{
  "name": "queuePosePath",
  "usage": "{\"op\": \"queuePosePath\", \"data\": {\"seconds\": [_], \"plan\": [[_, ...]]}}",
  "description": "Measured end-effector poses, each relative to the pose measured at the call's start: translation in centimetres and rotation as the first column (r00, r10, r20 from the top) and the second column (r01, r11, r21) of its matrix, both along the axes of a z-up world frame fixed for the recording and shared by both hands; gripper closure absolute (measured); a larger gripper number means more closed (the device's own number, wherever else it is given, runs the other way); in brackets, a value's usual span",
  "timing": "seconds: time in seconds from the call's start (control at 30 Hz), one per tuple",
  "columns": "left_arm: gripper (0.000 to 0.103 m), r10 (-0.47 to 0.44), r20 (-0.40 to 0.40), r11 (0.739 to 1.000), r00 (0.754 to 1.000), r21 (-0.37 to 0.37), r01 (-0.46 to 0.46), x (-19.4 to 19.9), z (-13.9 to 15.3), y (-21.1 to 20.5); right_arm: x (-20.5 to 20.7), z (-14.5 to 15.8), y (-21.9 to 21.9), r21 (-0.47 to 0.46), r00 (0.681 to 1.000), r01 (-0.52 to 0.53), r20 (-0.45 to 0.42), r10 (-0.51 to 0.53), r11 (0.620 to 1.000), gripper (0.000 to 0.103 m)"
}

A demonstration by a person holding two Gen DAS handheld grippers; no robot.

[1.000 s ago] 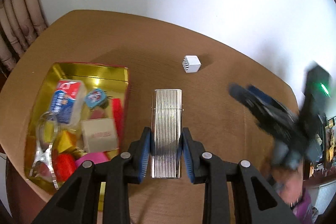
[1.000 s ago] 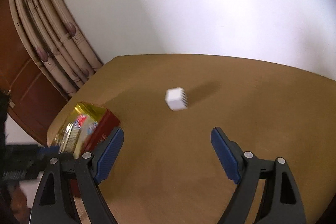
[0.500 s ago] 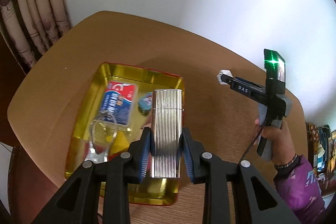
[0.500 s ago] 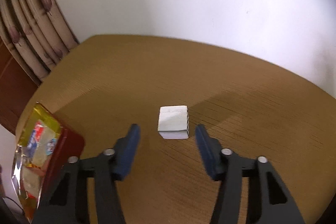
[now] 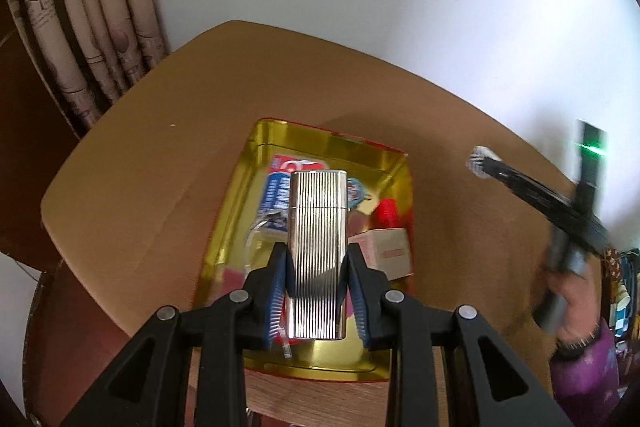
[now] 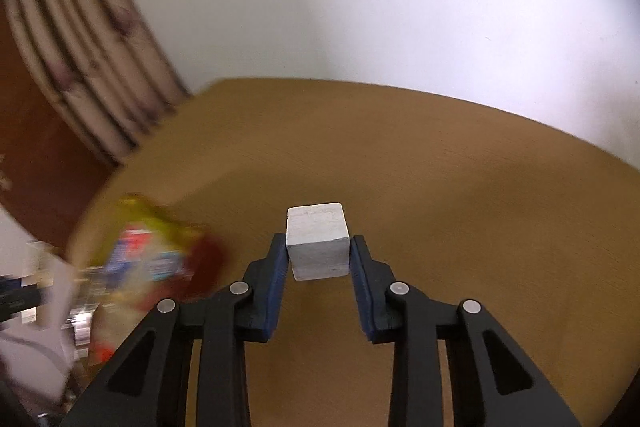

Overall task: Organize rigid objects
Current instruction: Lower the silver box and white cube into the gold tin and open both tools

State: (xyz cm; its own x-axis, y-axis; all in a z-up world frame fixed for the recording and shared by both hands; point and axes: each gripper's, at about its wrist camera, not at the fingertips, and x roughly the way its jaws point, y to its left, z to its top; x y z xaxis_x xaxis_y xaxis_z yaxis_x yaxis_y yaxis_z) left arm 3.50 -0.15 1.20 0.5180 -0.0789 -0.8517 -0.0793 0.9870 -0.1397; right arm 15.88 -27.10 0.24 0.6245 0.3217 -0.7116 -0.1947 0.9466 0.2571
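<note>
A silver ribbed lighter is held upright-lengthwise above the gold tin, and my left gripper is shut on its lower half. The lighter hides part of the tin's contents. On the brown table sits a small white cube between the blue pads of my right gripper. Its jaws are closing and both pads touch the cube's sides. In the left wrist view the cube shows at the tip of the blurred right gripper, to the right of the tin.
The tin holds a blue-and-red pack, a red piece, a small white box and a clear ring. A curtain hangs behind the table's left corner. A person's hand grips the right tool. The tin appears blurred at left.
My left gripper carried the lighter from the bare table to above the tin. My right gripper came up to the white cube and its jaws narrowed from wide apart onto it.
</note>
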Motion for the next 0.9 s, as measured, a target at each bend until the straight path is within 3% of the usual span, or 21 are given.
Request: {"op": "queuePosePath", "data": {"seconds": [0.13, 0.37, 0.9], "plan": [[0.074, 0.008, -0.007, 1.000, 1.000, 0.021, -0.007, -0.2, -0.1, 0.7, -2.7, 2.3, 3.0, 0.091, 0.995, -0.099, 0.022, 0.097, 0.991, 0.074], [0.074, -0.003, -0.008, 0.999, 1.000, 0.044, 0.003, 0.7, -1.2, 1.2, -2.5, 2.6, 9.6, 0.100, 0.977, -0.210, -0.006, 0.212, 0.973, 0.074], [0.074, -0.040, -0.040, 0.998, 0.998, 0.038, 0.042, 4.9, -3.8, 2.1, 1.8, -0.3, 11.8, 0.021, 0.976, -0.202, -0.084, 0.203, 0.979, 0.074]]}}
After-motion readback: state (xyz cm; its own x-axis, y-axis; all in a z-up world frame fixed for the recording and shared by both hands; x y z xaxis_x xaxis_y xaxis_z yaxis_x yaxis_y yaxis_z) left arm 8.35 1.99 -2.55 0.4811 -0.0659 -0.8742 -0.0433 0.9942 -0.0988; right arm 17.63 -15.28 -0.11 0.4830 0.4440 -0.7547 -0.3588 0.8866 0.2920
